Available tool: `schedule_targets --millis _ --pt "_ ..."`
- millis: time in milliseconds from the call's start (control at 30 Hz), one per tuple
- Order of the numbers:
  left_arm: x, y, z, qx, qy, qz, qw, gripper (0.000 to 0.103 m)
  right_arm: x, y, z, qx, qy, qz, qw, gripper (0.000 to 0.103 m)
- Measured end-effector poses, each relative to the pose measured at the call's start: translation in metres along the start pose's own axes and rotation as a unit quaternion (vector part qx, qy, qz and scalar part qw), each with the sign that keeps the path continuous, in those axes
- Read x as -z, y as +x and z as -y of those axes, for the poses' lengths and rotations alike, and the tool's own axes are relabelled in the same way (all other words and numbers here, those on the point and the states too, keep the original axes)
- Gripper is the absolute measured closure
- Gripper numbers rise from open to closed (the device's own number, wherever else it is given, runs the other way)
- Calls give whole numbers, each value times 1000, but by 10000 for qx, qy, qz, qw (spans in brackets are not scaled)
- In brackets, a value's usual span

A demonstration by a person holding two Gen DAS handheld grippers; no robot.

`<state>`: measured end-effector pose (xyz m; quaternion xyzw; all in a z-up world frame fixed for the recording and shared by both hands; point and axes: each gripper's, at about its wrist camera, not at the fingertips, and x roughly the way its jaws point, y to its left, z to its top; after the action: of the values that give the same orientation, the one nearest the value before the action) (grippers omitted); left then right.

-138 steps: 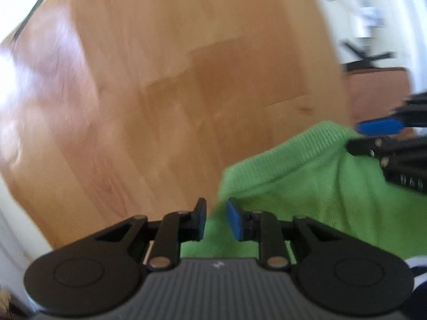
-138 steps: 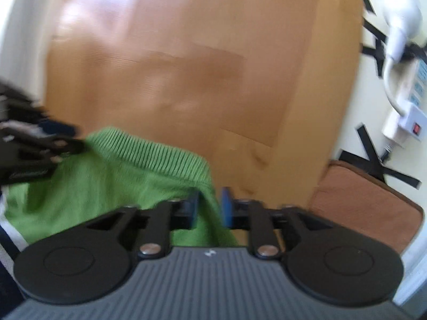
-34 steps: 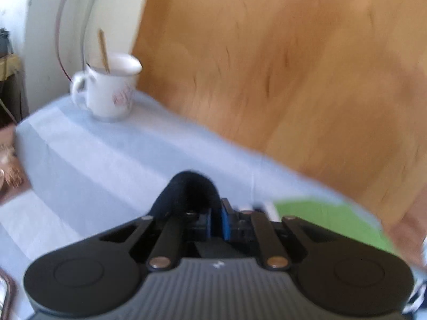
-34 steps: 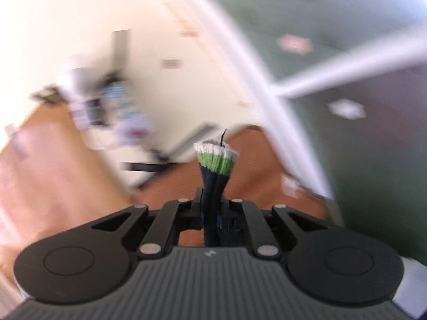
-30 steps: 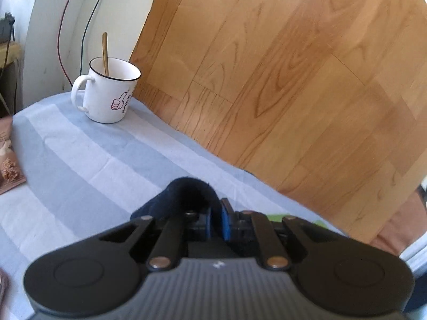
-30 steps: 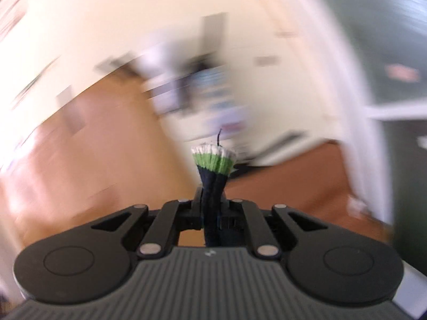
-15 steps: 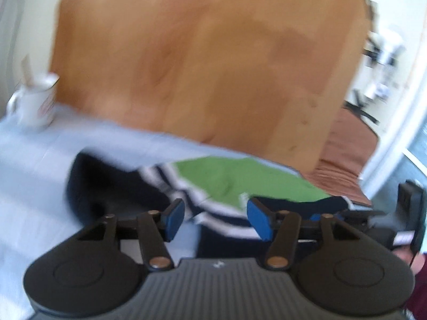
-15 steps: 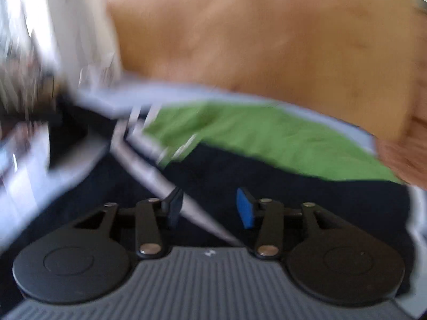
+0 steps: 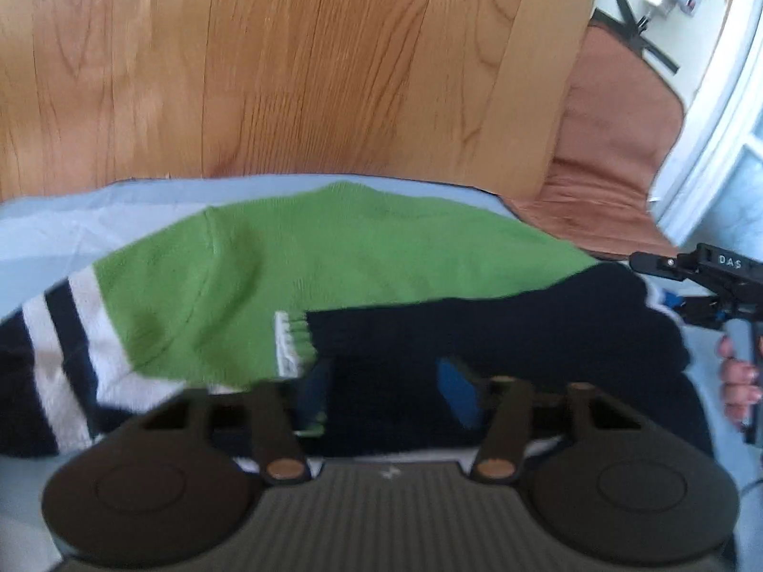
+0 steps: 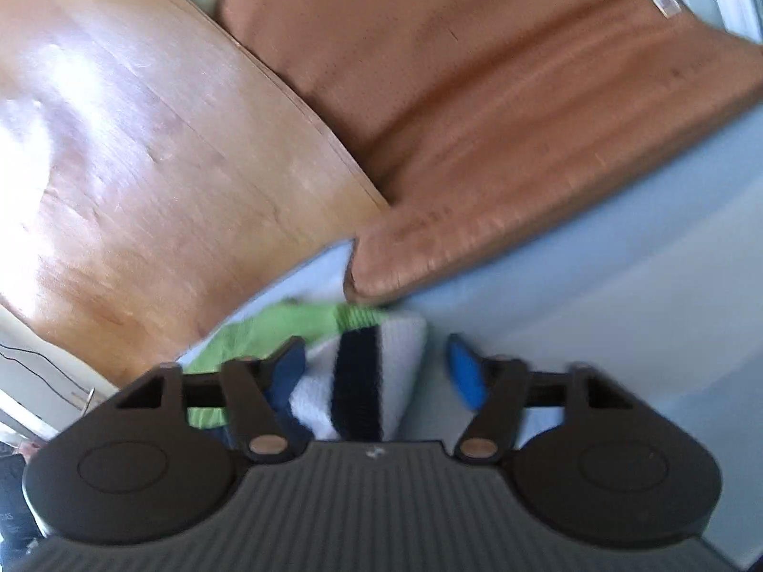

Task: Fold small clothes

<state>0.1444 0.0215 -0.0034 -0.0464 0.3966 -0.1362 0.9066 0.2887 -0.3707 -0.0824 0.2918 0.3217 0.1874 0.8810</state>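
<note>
Lying crosswise on cloth (image 9: 57,219), sweater (image 9: 362,248), sleeve (image 9: 477,329) folded over

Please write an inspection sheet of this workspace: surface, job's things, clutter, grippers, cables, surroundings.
Surface: pale blue striped cloth covering the work area.
Job's things: green knitted sweater with navy and white stripes lying flat, its navy sleeve folded across the body.
Clutter: nothing seen.
Grippers: left gripper open above the sleeve, jaws just been closing; right gripper open around the striped sweater edge, jaws just been closing, pads not pressing.
Cables: thin dark wire beside the wall.
Surroundings: wooden laminate floor; brown floor mat.
</note>
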Motion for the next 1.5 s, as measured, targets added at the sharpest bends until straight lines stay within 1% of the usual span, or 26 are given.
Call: schedule_targets --millis 33,67,133,200,233,300,367,433,467,500,533,600,633,667,700,767,833,933,1000,1033,1100,1200,1267,1333,1433,1500 --pt "-1 1 4 -120 97 2 9999 102 -5 8 -7 56 -107 -109 9999 93" --pt "-3 2 5 -114 129 -28 9998 101 -14 6 -15 23 -241 64 9997 93" --pt "-8 2 4 -135 57 93 9998 101 -30 -9 -41 -426 -782 687 9937 93" --pt "-12 4 6 -473 85 369 9982 101 -36 -23 -64 -714 -1343 1196 9811 93" --pt "-12 7 4 -654 68 480 9967 101 -36 -23 -72 -633 -1626 1289 9762 93" --pt "-10 20 -2 -852 -71 432 9954 101 -32 -5 -75 -70 -2022 1133 9727 93" --pt "-6 30 -5 -968 -134 483 9940 100 -27 22 -61 573 -1998 671 9759 88" --pt "-4 31 -2 -999 -52 526 9936 100 -22 25 -44 715 -1624 536 9827 83" --pt "-3 29 -2 -968 -35 535 9939 99 -20 15 -35 539 -1321 640 9877 78" --pt "-3 27 -3 -908 -42 535 9944 98 -18 2 -27 300 -997 763 9916 62" --pt "-3 24 -5 -827 -87 530 9951 96 -14 -9 -22 138 -782 874 9930 52" --pt "-5 15 -14 -516 -308 488 9970 85 -4 -28 -21 15 -620 985 9932 51" --pt "-6 12 -18 -331 -445 465 9974 73 2 -36 -23 17 -674 959 9931 51" --pt "-7 8 -22 -158 -563 449 9973 67 5 -36 -29 38 -760 933 9927 51" --pt "-7 4 -24 -39 -624 418 9972 66 8 -38 -34 37 -866 890 9923 51" --pt "-6 1 -26 92 -671 340 9971 66 20 -44 -41 -60 -991 830 9916 51" --pt "-4 0 -25 239 -652 240 9973 67 30 -43 -49 -309 -969 725 9922 51" --pt "-2 7 -15 109 -442 104 9989 70 48 -28 -69 -439 -1244 565 9897 51" --pt "-2 10 -4 -144 -205 103 9996 98 59 -16 -76 -429 -1495 459 9868 51" --pt "-3 12 -1 -222 -152 105 9996 101 64 -11 -78 -350 -1617 395 9854 51" --pt "-3 9 0 -400 -131 283 9987 101 68 -5 -83 -175 -1849 281 9822 51" --pt "-4 0 -1 -975 -25 884 9913 101 67 -12 -81 -397 -1867 374 9809 51" --pt "-8 -2 -12 -1150 -250 986 9881 101 66 -12 -79 -441 -1863 365 9808 51" --pt "-9 2 -27 -1112 -528 806 9891 101 67 -10 -80 -476 -1858 342 9808 51" --pt "-8 6 -44 -608 -866 391 9936 97 70 -12 -82 -538 -1922 325 9793 51" --pt "-8 1 -50 -379 -1002 249 9939 90 74 -15 -86 -630 -2024 326 9767 50"
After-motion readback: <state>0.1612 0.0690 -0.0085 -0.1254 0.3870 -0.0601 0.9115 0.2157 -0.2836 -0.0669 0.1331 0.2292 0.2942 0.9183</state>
